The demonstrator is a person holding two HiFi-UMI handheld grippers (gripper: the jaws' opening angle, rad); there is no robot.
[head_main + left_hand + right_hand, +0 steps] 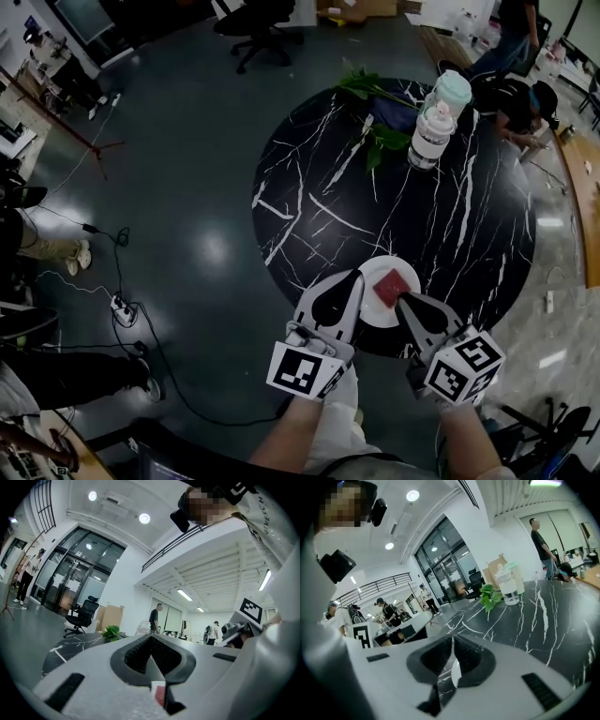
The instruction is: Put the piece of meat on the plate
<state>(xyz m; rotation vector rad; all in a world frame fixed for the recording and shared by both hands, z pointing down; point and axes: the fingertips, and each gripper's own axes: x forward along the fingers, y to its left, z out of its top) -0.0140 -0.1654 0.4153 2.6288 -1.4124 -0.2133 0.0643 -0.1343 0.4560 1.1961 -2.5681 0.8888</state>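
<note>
Head view: the piece of meat (395, 286), a flat red slab that is roughly square with no marked long axis, already lies on the white plate (386, 262) at the near edge of the table (309, 187). Right tongs (403, 297) sit just at its near corner, while left tongs (357, 275) are beside the plate's left rim, so the right is nearer. Both tongs are pressed together with nothing between them.

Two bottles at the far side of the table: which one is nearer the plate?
The white-capped clear bottle; the mint-lidded one stands just behind it, farther from the plate.
</note>
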